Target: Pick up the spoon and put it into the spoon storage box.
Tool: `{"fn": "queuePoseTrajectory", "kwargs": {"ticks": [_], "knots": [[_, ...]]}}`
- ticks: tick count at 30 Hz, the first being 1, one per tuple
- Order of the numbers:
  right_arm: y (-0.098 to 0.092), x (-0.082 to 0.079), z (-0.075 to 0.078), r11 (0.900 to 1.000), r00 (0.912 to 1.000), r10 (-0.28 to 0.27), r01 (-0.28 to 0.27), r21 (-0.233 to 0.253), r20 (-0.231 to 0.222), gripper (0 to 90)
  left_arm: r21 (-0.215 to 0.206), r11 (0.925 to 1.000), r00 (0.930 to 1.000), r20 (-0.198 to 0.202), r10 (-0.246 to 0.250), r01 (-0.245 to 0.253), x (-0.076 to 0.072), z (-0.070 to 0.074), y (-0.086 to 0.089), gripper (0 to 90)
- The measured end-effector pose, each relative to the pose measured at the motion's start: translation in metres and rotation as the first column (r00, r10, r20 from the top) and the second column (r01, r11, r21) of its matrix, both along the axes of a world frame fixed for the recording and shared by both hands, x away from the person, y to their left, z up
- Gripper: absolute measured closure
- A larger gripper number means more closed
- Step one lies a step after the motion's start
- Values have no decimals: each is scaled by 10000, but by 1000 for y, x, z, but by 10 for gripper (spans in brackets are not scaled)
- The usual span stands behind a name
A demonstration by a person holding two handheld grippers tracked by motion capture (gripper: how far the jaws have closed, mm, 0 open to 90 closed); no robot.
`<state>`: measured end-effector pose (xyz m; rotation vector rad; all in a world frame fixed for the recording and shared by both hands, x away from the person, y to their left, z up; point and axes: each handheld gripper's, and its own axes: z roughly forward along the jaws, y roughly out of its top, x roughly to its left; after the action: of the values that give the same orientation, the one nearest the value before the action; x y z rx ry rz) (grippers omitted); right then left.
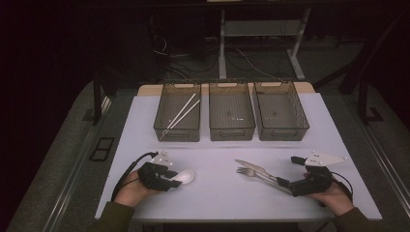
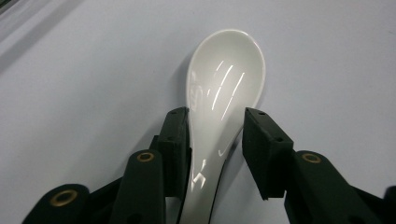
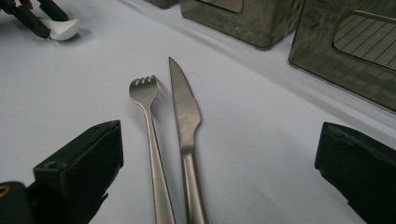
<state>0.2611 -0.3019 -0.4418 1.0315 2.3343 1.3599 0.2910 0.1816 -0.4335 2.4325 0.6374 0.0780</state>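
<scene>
A white ceramic spoon [image 1: 185, 176] lies on the pale table [image 1: 217, 203] at the front left. My left gripper [image 1: 173, 178] straddles its neck. In the left gripper view the spoon [image 2: 226, 79] points away; the left jaw touches it and a narrow gap shows at the right jaw, so the left gripper [image 2: 217, 140] is open. A steel fork [image 3: 144, 98] and knife [image 3: 184, 107] lie side by side at the front right, fork [image 1: 245, 171] beside knife [image 1: 252, 167]. My right gripper [image 3: 222, 140] stands wide open around their handles, also the right gripper [image 1: 288, 170].
Three dark see-through bins stand in a row at the back: left bin [image 1: 178, 134] holding two white chopsticks [image 1: 183, 112], middle bin [image 1: 232, 133], right bin [image 1: 283, 133]. The table's front edge runs just behind both hands. Cables and table legs lie beyond on the dark floor.
</scene>
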Motion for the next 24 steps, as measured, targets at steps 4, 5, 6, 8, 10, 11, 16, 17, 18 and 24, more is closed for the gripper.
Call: {"fn": "queuePoseTrajectory", "kwargs": {"ticks": [4,5,6,8,10,11,16,17,18,24], "knots": [[0,0,0,10000,10000,13,-13,33,59,9,23,10000,10000,42,-74,74,0,0,0,643],[0,0,0,10000,10000,-3,3,34,58,9,28,9999,9999,57,-98,98,0,0,0,650],[0,0,0,10000,10000,-8,8,34,62,10,-11,10000,10000,49,-87,87,-1,0,0,656],[-1,0,0,10000,10000,-20,20,34,51,10,-26,9999,9999,2,-114,114,-1,0,1,679],[-1,0,0,10000,10000,-29,29,36,43,10,23,9998,9998,54,-188,188,-2,1,0,689],[-1,0,0,10000,10000,-29,29,40,40,10,23,9998,9998,45,-202,202,-2,1,0,697],[-1,0,1,10000,10000,-31,31,60,28,9,-14,9997,9997,-31,-261,261,-3,1,0,733],[-1,0,1,10000,10000,-37,37,70,22,10,52,9995,9995,-62,-322,322,-3,2,1,739],[-1,0,1,10000,10000,-42,42,67,26,10,9,9994,9994,-86,-340,340,-3,2,1,746],[-2,0,1,9999,10000,-49,48,104,46,10,-323,9983,9986,-201,-499,493,-4,3,3,825]]}}
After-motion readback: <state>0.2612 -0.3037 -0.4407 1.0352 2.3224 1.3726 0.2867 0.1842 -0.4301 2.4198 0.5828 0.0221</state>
